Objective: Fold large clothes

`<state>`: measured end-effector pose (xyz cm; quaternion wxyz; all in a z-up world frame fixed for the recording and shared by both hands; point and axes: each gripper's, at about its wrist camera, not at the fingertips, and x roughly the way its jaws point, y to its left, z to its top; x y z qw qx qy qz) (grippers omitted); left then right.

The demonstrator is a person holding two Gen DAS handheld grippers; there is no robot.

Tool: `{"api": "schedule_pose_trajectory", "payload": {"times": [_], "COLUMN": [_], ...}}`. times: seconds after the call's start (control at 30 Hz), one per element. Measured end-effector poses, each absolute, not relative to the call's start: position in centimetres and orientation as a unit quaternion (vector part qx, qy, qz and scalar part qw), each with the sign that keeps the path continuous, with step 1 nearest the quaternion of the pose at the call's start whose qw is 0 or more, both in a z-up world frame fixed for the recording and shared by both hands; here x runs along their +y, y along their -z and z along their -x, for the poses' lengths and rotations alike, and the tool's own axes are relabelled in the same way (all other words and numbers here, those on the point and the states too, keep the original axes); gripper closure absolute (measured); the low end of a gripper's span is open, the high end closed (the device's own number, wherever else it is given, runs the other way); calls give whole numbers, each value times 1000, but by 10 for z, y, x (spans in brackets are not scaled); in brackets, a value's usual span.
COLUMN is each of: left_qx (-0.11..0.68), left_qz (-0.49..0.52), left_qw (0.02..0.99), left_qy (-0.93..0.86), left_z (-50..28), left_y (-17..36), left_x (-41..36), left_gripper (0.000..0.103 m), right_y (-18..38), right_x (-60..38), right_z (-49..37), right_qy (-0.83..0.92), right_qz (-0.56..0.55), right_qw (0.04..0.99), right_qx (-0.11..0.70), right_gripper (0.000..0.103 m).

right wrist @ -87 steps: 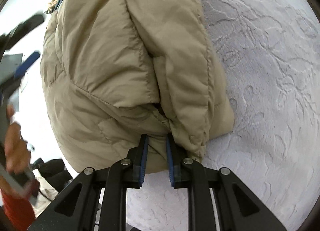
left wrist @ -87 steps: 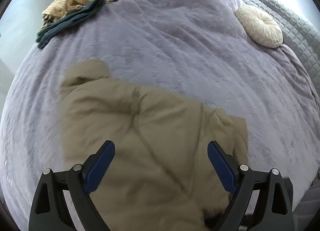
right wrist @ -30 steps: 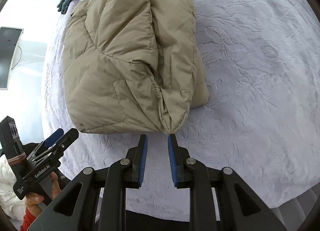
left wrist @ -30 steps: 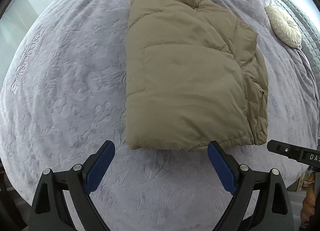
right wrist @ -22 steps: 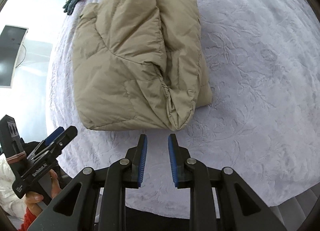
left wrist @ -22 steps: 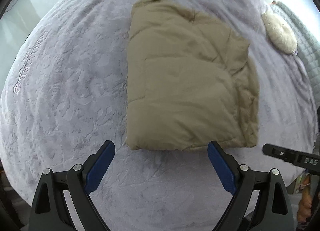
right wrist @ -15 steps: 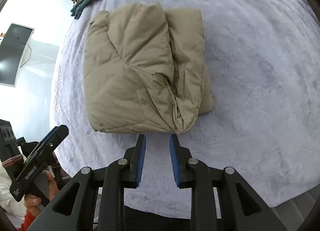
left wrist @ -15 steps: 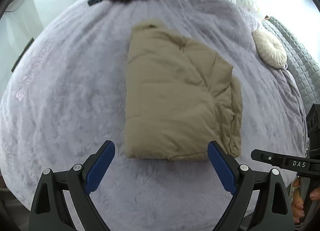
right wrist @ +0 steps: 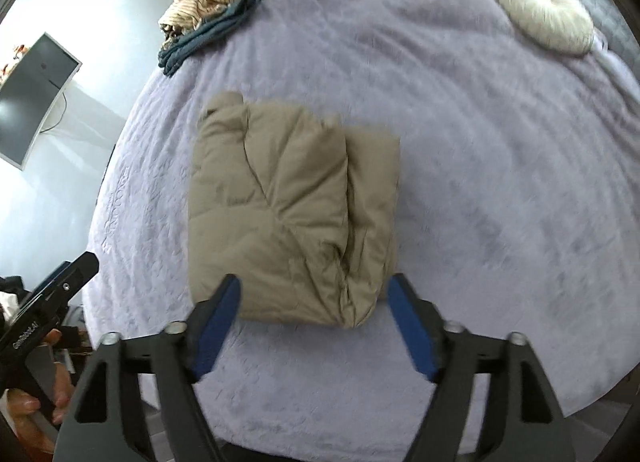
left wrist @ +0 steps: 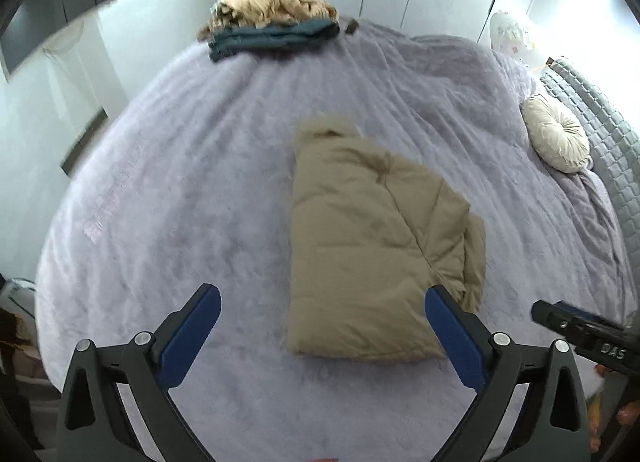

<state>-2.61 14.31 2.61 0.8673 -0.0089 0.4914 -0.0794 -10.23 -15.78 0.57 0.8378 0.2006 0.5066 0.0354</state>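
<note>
A tan puffer jacket [left wrist: 376, 246] lies folded into a thick rectangle on the lilac bedspread [left wrist: 200, 189]; it also shows in the right wrist view [right wrist: 292, 213]. My left gripper [left wrist: 320, 318] is open and empty, held above the bed short of the jacket's near edge. My right gripper [right wrist: 314, 302] is open and empty, above the jacket's near edge. The right gripper's body shows at the right edge of the left wrist view [left wrist: 584, 334], and the left one at the left edge of the right wrist view [right wrist: 44, 318].
A pile of folded clothes, beige over dark teal [left wrist: 272, 25], sits at the bed's far edge. A round cream cushion [left wrist: 556, 139] lies by the grey quilted headboard [left wrist: 600, 117]. A monitor [right wrist: 32, 97] hangs on the left wall. White closet doors stand behind the bed.
Both grippers have pulled back and up from the jacket, so it looks smaller and farther. The right gripper, shut half a second ago, is now open.
</note>
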Motion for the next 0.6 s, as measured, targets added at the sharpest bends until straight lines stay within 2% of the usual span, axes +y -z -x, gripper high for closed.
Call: {"api": "schedule_pose_trajectory", "payload": {"times": [0.2,0.3,0.6], "left_qx": [489,484,455], "left_qz": [1,-2,-23], "left_qw": [870,873,889], "left_qy": [66,61,50], "left_z": [25,25,30], "left_y": [-42,-48,-66], "left_x": [141,140,135], "left_gripper": [1,1,1], "right_y": [-34,-44,-60], "right_x": [-155,-154,-151], "right_z": [99,99,93], "right_qy": [-17,-6,22], "right_qz": [-179,-174,-161], "right_qw": [863,872,886], "right_qx": [473,458,434], "right_gripper": [16,0,0]}}
